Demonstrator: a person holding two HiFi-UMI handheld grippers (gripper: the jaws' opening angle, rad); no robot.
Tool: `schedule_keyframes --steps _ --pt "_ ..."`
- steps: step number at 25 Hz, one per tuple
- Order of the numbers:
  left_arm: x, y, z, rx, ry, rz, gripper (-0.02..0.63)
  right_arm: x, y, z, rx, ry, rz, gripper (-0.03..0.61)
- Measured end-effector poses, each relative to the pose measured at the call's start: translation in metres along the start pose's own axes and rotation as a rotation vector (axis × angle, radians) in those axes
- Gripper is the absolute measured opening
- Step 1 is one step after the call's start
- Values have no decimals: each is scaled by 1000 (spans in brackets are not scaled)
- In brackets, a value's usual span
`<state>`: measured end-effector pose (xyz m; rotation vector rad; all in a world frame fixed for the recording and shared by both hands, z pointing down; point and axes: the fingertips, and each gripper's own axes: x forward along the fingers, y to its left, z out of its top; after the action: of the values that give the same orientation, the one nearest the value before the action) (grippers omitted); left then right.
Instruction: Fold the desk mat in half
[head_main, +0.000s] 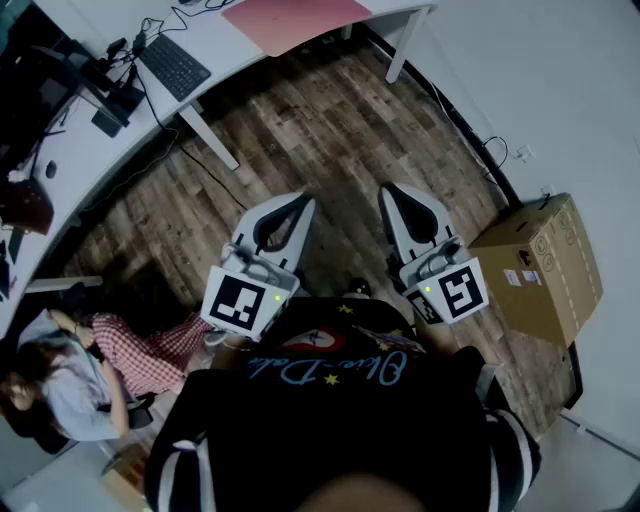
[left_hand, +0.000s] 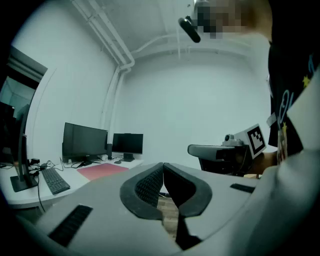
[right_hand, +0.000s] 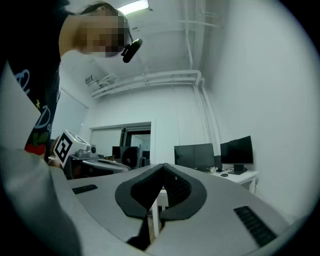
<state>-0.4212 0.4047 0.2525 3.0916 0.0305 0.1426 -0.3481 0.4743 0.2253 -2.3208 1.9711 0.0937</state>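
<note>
**op:** Gripper status?

**eng:** Your left gripper (head_main: 303, 200) is closed all the way, pads pressed together, nothing pinched. Your right gripper (head_main: 391, 190) is the same: jaws together, empty. You hold both side by side in front of your chest, tips pointing away from you, over the wooden floor (head_main: 330, 130). They're near each other, not touching.

**op:** Where's the mat?

**eng:** The pink desk mat (head_main: 295, 18) lies flat and unfolded on the white desk (head_main: 225, 45), at the top of the head view, well apart from both grippers. The frame cuts off its far edge. In the left gripper view it sits near the two dark monitors (left_hand: 85, 141), on your side of them. A black keyboard (head_main: 173, 65) lies on the same desk, left of the mat and apart from it.

**op:** Anything else around?

**eng:** A cardboard box (head_main: 540, 265) stands on the floor by the wall, to the right of your right gripper. A seated person (head_main: 95, 365) in a checked top is at lower left, beside the desk's near end.
</note>
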Motion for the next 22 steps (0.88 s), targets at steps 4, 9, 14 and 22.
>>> schedule_keyframes --steps 4,9,14,22 --pt "4 -1 2 0 -3 -2 2 -2 -5 1 -3 -6 -6 -2" --pt "10 -6 -1 -2 4 -9 2 -7 -10 -4 -43 17 -25 -2" --pt "20 -14 -2 24 17 8 2 -18 -23 -9 -73 37 -37 1" --pt "34 -22 -5 61 52 72 127 -39 -58 -12 -66 76 -60 32"
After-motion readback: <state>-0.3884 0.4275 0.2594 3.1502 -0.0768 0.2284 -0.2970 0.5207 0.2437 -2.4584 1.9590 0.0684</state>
